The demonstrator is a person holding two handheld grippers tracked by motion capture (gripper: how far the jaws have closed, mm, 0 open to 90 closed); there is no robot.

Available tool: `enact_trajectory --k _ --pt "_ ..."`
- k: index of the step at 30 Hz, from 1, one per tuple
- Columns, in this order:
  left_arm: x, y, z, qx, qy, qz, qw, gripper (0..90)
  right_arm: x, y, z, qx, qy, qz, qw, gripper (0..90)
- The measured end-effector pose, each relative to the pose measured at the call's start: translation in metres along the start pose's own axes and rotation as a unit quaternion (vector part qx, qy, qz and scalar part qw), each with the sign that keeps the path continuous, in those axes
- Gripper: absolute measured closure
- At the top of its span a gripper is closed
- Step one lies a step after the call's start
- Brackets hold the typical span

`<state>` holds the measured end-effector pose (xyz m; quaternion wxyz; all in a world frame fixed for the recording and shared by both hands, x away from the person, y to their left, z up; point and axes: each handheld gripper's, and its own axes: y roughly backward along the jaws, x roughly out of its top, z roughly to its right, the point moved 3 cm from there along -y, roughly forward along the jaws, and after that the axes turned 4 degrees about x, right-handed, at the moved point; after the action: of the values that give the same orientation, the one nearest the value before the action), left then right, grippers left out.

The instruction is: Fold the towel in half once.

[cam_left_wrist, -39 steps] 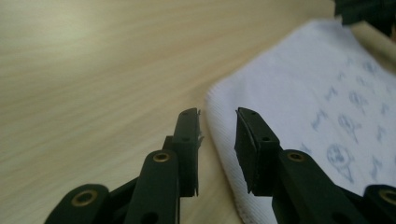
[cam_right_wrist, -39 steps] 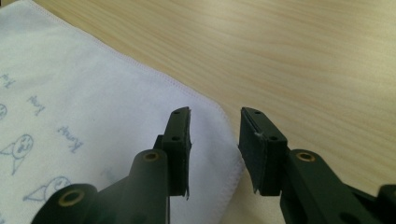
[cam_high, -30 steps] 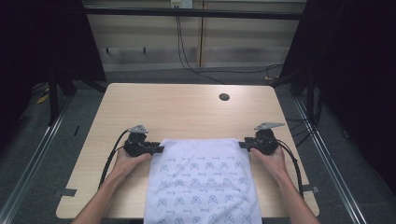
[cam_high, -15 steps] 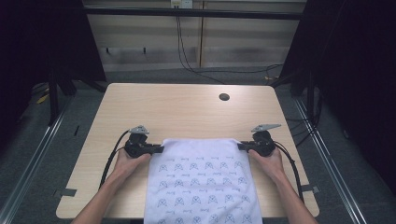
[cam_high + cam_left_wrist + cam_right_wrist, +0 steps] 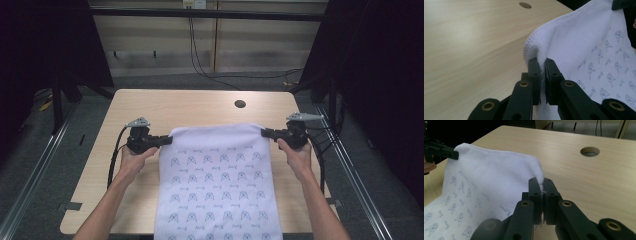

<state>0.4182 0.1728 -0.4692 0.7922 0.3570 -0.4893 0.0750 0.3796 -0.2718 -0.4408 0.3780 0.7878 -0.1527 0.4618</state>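
A white cloth (image 5: 217,185) printed with rows of small grey motifs runs from the bottom centre of the high view up to mid-frame, its stitched far hem lifted. The left gripper (image 5: 159,141) and right gripper (image 5: 268,133) each have their 2 black fingers pinched on a far corner. Beyond lies the pale wood-grain surface (image 5: 200,107) with a round hole (image 5: 240,104).
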Motion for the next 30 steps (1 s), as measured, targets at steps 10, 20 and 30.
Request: enact_trajectory --k 10,20,30 --pt "0.061 0.02 0.002 0.03 -0.025 0.049 0.998 85.1 0.06 0.005 0.004 -0.009 0.023 0.01 0.9996 87.4" --pt "0.12 0.041 0.017 0.056 -0.071 0.088 0.992 85.3 0.119 0.023 0.002 -0.015 0.027 0.061 0.9976 87.9" --pt "0.082 0.049 0.04 0.01 -0.076 0.07 0.9946 85.2 0.074 0.042 -0.013 0.01 0.029 0.045 0.9985 88.0"
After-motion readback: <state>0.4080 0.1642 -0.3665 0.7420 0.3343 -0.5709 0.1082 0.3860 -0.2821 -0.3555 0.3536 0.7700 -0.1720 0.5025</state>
